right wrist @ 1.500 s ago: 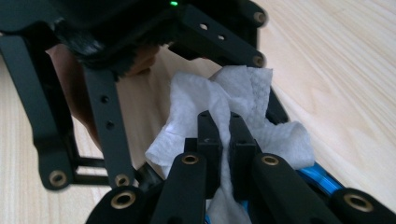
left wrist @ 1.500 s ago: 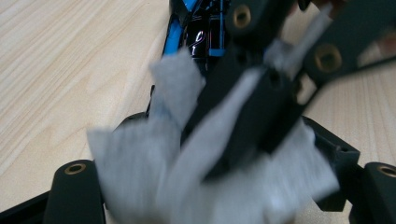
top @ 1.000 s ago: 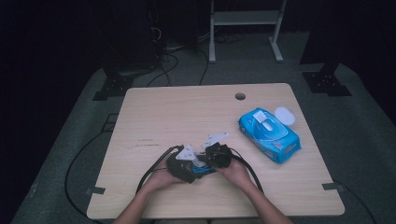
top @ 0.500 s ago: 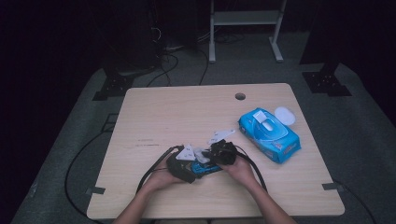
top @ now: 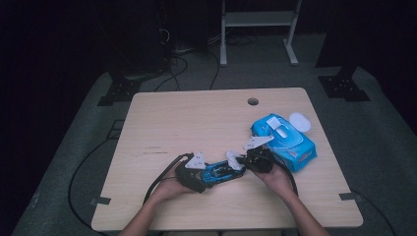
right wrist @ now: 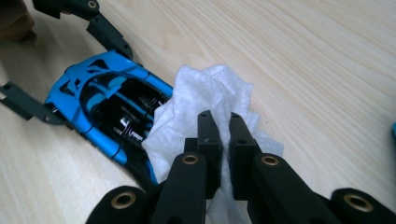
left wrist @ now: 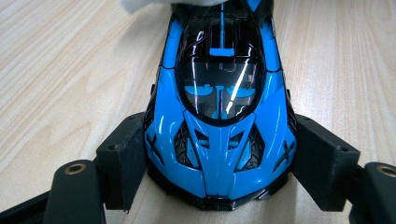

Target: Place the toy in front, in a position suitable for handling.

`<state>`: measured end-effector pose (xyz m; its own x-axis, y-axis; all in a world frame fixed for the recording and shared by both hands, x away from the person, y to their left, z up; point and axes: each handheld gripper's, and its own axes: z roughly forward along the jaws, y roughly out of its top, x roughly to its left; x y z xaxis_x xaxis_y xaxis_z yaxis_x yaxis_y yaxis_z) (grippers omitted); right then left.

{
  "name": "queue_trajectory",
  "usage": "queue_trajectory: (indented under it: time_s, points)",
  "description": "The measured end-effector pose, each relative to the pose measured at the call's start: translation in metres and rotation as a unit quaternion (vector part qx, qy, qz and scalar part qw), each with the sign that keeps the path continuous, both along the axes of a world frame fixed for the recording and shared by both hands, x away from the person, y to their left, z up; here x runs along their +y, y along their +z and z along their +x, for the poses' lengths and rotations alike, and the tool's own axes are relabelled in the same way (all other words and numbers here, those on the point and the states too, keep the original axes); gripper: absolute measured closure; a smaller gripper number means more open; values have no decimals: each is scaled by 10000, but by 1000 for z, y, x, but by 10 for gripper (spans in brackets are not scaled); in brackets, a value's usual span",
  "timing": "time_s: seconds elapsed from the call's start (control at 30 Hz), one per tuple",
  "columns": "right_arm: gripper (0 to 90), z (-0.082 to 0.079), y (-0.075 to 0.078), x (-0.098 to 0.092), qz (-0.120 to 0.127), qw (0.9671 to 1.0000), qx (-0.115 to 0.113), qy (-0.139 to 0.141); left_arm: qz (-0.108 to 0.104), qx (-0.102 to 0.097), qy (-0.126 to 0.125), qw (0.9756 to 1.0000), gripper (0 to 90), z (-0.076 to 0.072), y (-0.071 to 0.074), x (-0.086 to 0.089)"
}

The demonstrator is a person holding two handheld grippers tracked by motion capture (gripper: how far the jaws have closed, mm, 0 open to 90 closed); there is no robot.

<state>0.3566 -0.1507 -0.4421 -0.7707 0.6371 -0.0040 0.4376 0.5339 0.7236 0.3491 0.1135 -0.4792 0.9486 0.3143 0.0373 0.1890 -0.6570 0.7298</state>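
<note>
Now the right gripper [right wrist: 219, 154] – fingers pinching a white wipe [right wrist: 205, 100] – has slid toward three o'clock, off the blue toy car [left wrist: 219, 116] clamped by the left gripper [left wrist: 219, 172] – a wiping pass likely ending.

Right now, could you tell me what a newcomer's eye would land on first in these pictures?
The shiny blue toy car stands out first, near the front edge of the wooden table, clamped at its sides by the left tongs. Next comes the white wipe pinched in the right tongs, pressed against the car's far end. To the right lies a blue wipes pack with its lid flipped open.
</note>
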Motion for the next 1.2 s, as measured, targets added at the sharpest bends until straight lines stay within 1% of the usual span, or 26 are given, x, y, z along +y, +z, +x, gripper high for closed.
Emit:
queue_trajectory:
  time_s: [0.07,0.13,0.17,0.2,0.23,0.27,0.3,0.33,0.37,0.4,0.43,0.53,0.6,0.63,0.7,0.77,0.8,0.83,0.9,0.93,1.0,1.07,1.1,1.13,1.17,1.2]
  points:
    - [862,-1,0,2,12,10000,-10,29,4,2,6,10000,256,0,0,0]
    - [862,-2,-1,9,84,9999,-3,136,11,-6,10,10000,257,0,0,0]
    - [862,-3,-2,14,93,9997,-59,204,11,-6,10,10000,257,0,0,0]
    - [862,-3,-2,14,93,9997,-59,204,7,-1,12,10000,257,0,0,0]
    - [861,-3,-1,16,46,9996,-98,250,3,0,11,10000,257,0,0,0]
    - [861,-4,-1,17,-6,9996,-88,252,3,1,11,10000,257,0,0,0]
    - [861,-3,0,12,-16,9997,-67,242,-3,2,12,10000,257,0,0,0]
    - [861,-3,0,12,-16,9997,-67,242,-3,2,12,10000,257,0,0,0]
    - [861,-4,3,1,-30,9999,-7,136,-14,15,14,10000,257,0,0,0]
    - [862,-5,5,-5,47,9999,9,95,-14,13,13,10000,257,0,0,0]
    - [862,-8,8,-11,97,9999,-34,81,-14,13,13,10000,257,0,0,0]
    - [861,-18,18,-27,156,9998,-25,96,-12,11,3,10000,257,0,0,0]
    - [861,-22,19,-31,101,9999,9,125,-27,20,13,10000,257,0,0,0]
    - [861,-23,17,-31,32,9999,26,160,-26,19,24,10000,257,0,0,0]
    - [858,-24,11,-27,-68,9997,110,200,-5,17,25,10000,257,0,0,0]
    - [852,-22,5,-20,-160,9995,128,231,-4,16,22,10000,257,0,0,0]
    - [848,-21,3,-17,-185,9995,107,213,-6,54,39,10000,257,0,0,0]
    - [833,-20,3,-15,-175,9997,1,192,-29,47,28,10000,257,0,-1,0]
    - [810,-17,3,-11,-32,9998,41,172,-23,48,20,10000,257,0,0,0]
    - [784,-15,2,-8,-75,9998,10,188,-30,44,18,10000,257,1,0,0]
    - [779,-12,-2,1,-204,9995,-21,259,-30,52,18,10000,257,1,0,0]
    - [782,-11,-3,5,-238,9994,-57,259,-36,83,35,10000,257,1,-1,0]
    - [785,-9,-3,8,-221,9994,-90,262,-50,95,30,9999,257,2,-1,0]
    - [796,-7,-3,7,-158,9995,-65,261,-51,94,22,9999,257,2,-1,0]
    - [796,-7,-3,7,-158,9995,-65,261,-51,94,22,9999,257,2,-1,0]
    - [824,-7,-4,5,-121,9996,-55,254,-68,95,25,9999,257,2,-1,0]
